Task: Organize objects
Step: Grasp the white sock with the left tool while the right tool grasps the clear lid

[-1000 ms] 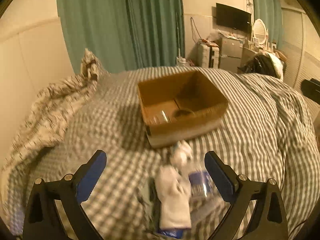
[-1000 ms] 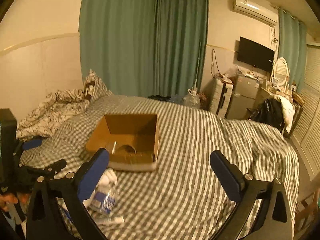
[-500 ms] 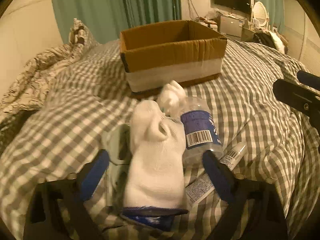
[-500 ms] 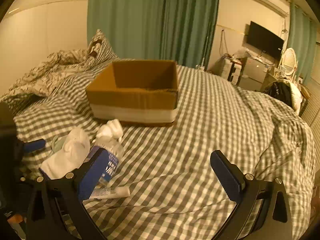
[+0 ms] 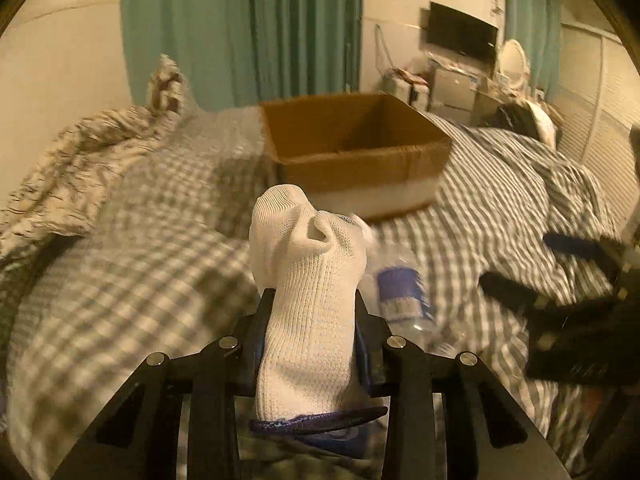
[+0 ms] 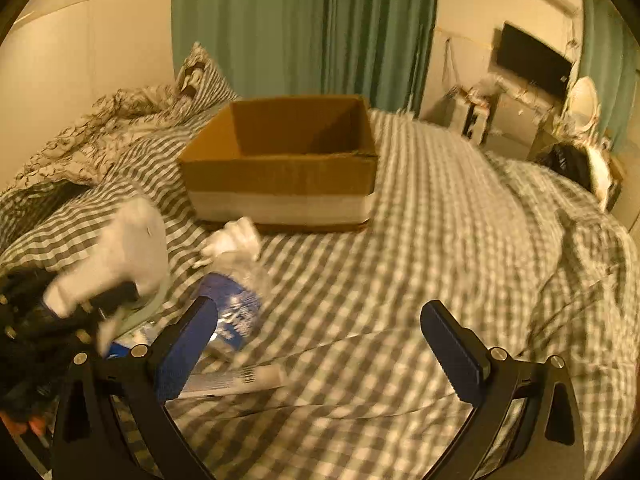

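Sock (image 5: 308, 292), white, sits clamped between the left gripper (image 5: 310, 312) fingers, raised above the checked bed (image 5: 132, 264); cardboard box (image 5: 352, 152) lies beyond. Right wrist view: right gripper (image 6: 320, 344) spread apart, bottle (image 6: 236, 300) and tube (image 6: 236, 380) near-left.

My left wrist camera sits just behind my left gripper (image 5: 312, 320) and looks forward along its fingers, low and close over the checked bed cover (image 5: 140, 248), toward the cardboard box (image 5: 352, 152) ahead. My right wrist camera looks the same way from behind my right gripper (image 6: 320, 332), a little to the right. Both views share the box, the plastic bottle (image 6: 236, 300) and the green curtains (image 6: 300, 28).
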Available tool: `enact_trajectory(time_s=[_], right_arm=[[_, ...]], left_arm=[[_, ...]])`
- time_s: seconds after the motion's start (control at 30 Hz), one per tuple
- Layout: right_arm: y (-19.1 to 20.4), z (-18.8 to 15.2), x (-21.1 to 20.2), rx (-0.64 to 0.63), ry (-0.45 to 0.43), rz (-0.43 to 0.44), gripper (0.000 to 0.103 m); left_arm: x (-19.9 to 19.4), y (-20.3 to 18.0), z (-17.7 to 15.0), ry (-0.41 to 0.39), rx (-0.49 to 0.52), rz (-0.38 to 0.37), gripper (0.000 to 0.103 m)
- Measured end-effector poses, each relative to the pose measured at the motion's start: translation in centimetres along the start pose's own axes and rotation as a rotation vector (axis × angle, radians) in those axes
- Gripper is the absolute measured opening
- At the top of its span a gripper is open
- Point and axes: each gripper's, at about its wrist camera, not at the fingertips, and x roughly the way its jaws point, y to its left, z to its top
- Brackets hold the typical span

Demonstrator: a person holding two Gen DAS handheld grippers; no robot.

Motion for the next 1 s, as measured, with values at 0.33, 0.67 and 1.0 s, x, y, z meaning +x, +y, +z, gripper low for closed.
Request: enact_trajectory(time_s=[0.33,0.67,1.0], right_arm=[[5.1,0.1,6.9,-0.007,0.148,0.048,0.102],[6.1,-1.2,8.5,-0.031,0.209,0.118,0.069],[3.8,0.8,0.7,-0.088,0.026,0.057,0.06]], left_arm=[[1.6,3.5,-0.3,0.03,-0.053,0.037,0.034],[1.7,3.9,-0.7,0.038,-0.07,0.031,0.034],[-0.5,1.7,1.3,0.026,-0.061,-0.031,0.034]])
